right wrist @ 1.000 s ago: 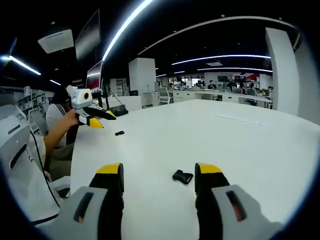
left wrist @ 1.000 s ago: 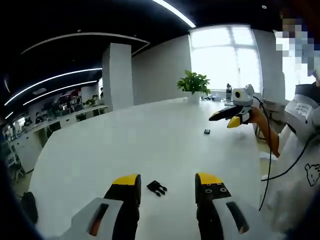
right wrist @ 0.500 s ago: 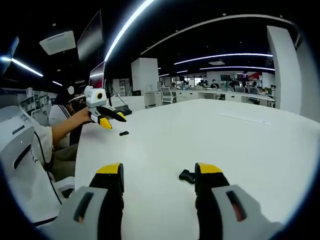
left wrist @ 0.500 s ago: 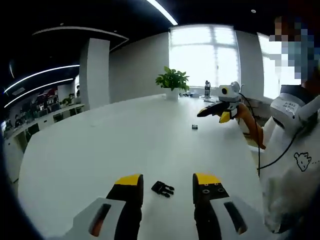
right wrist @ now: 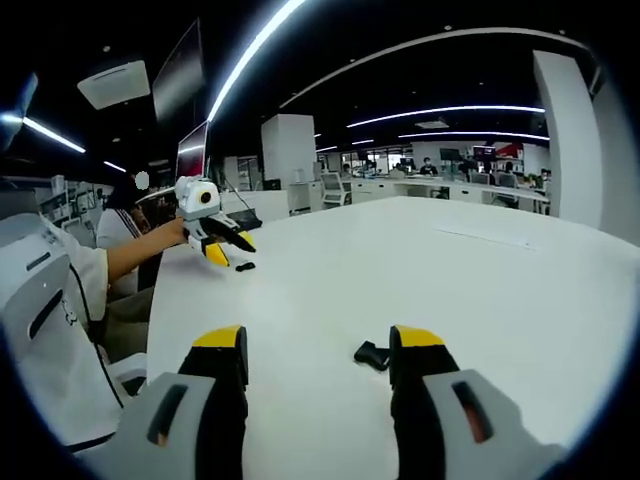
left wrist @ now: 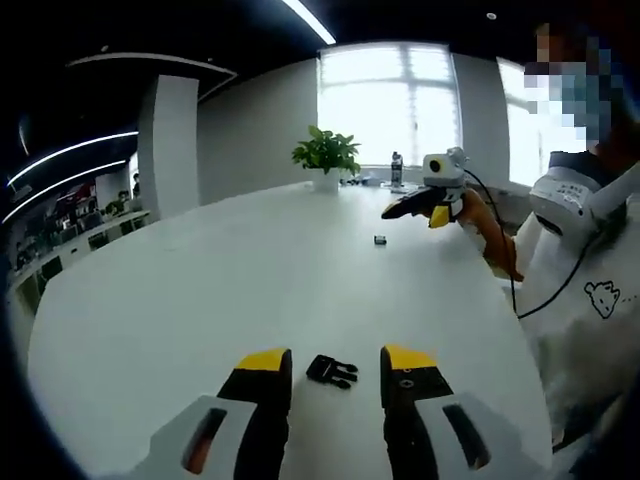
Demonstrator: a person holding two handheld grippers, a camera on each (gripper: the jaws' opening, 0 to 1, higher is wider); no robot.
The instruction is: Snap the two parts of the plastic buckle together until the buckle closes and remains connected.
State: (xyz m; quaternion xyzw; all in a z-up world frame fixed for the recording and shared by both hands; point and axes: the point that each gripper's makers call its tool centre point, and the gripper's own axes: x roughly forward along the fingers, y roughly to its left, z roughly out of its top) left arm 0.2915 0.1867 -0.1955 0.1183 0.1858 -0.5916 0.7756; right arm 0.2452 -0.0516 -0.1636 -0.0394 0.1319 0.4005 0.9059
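Note:
Two black buckle parts lie apart on the white table (left wrist: 200,290). The pronged part (left wrist: 332,370) rests just ahead of my left gripper (left wrist: 333,358), between its open yellow-tipped jaws. The other part (right wrist: 372,355) lies close to the inner side of the right jaw of my right gripper (right wrist: 318,340), which is also open. In the left gripper view the right gripper (left wrist: 410,213) hovers over that other part (left wrist: 380,239). In the right gripper view the left gripper (right wrist: 232,248) hangs just above the pronged part (right wrist: 243,266).
A potted plant (left wrist: 325,155) and a bottle (left wrist: 397,168) stand at the table's far end by the window. The person (left wrist: 585,260) holding both grippers is at the table's edge. Office desks and monitors (right wrist: 190,150) are beyond the table.
The left gripper has come closer to the pronged part, which now sits between its jaws. In the right gripper view, the left gripper has dropped toward the table and the near part has shifted slightly.

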